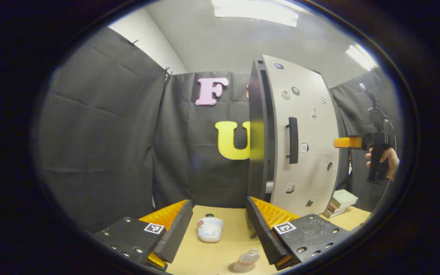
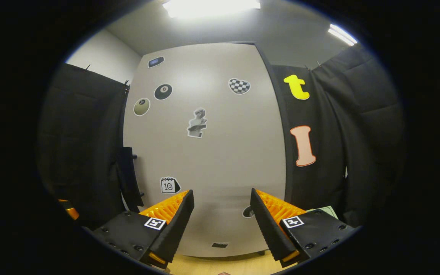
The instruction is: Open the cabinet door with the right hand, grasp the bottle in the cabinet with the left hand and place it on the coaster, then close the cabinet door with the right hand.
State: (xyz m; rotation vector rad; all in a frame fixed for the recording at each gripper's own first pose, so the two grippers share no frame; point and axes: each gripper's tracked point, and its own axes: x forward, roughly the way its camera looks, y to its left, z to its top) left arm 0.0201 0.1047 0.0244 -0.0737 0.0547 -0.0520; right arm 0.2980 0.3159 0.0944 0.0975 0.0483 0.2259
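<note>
Where the bottle is: the small clear plastic bottle (image 1: 247, 259) is out on the pale wooden surface (image 1: 220, 254), close to the left tool and a bit to its right.
Coaster: a dark round patch (image 1: 232, 267) peeks out at the foot of the bottle. It may be the coaster, but I cannot tell for sure.
Cabinet: the tall dark cabinet (image 1: 257, 133) stands at the far right of the surface.
Door: the pale grey cabinet door with stickers (image 2: 208, 152) and a black bar handle (image 1: 292, 140) looks almost shut. A thin gap shows along its left edge.
Left tool: the left tool (image 1: 219, 214) has its fingers spread wide and holds nothing.
Right tool: the right tool (image 2: 221, 198) is also spread wide and holds nothing. It points at the front of the door from close by. In the left gripper view a hand (image 1: 387, 160) holds it to the right of the door.
Done, I think: door opened, bottle taken out and set down.
Left to do, I think: push the door fully shut.
Surface: a white crumpled lump (image 1: 209, 229) lies between the left tool's fingers, farther off. A small stack of books (image 1: 341, 202) sits at the far right, by the cabinet.
Room: black cloth walls (image 1: 101, 133) all round, a white ceiling with long bright lamps (image 2: 212, 7).
</note>
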